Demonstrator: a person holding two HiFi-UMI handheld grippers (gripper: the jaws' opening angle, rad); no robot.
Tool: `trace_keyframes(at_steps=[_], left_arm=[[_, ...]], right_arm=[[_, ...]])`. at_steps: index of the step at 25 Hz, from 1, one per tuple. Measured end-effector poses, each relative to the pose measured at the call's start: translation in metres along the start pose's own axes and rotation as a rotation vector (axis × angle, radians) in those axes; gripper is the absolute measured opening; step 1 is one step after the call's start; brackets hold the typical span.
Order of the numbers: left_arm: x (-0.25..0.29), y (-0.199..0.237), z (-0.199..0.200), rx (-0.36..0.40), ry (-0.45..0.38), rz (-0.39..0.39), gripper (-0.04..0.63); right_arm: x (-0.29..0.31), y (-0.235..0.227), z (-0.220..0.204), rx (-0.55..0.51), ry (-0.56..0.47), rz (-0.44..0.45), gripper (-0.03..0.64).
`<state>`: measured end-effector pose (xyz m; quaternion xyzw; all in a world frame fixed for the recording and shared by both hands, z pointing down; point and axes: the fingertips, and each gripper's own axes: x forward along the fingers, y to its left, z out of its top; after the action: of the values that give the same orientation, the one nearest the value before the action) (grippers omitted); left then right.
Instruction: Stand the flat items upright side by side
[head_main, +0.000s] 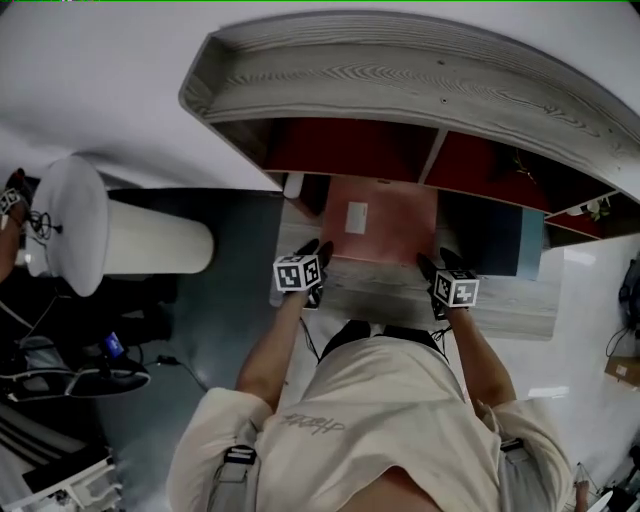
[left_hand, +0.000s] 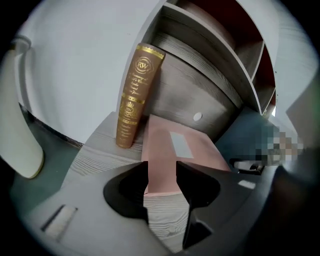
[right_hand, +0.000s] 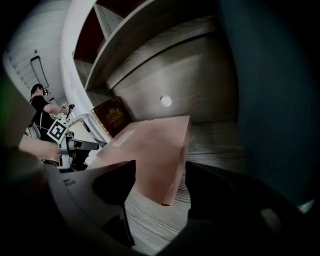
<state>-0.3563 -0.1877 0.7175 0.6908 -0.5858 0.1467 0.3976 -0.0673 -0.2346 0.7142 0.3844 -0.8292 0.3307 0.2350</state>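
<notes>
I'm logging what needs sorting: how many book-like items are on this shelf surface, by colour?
Pink item, lying flat: 1
Gold-brown book, upright: 1
Dark blue item: 1
Total: 3

A gold book (left_hand: 135, 95) stands left of the flat pink book (head_main: 380, 222), and a blue item (head_main: 500, 240) lies right of it. The surface (head_main: 400, 295) before it is bare.

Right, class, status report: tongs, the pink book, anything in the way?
Both open: left tongs, right tongs, at the near edge of the pink book. It lies flat, ungripped. A gold-spined book stands at its far-left corner.
</notes>
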Motion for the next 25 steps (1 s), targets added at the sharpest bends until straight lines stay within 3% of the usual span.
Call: trace_keyframes(at_steps=[6, 12, 21, 25], left_arm=[[0.013, 0.002, 0.0, -0.021, 0.027, -0.037, 0.196], [0.02, 0.008, -0.006, -0.038, 0.072, -0.077, 0.168], [0.016, 0.01, -0.011, 0.047, 0.108, -0.131, 0.16], [0.01, 0.015, -0.017, 0.049, 0.104, -0.146, 0.158]], right_arm=[[0.022, -0.01, -0.012, 0.159, 0.068, -0.016, 0.318], [0.036, -0.006, -0.021, 0.223, 0.124, -0.006, 0.318], [0.03, 0.008, -0.038, 0.266, 0.073, -0.055, 0.298], [0.018, 0.023, -0.059, 0.306, 0.056, -0.072, 0.296]])
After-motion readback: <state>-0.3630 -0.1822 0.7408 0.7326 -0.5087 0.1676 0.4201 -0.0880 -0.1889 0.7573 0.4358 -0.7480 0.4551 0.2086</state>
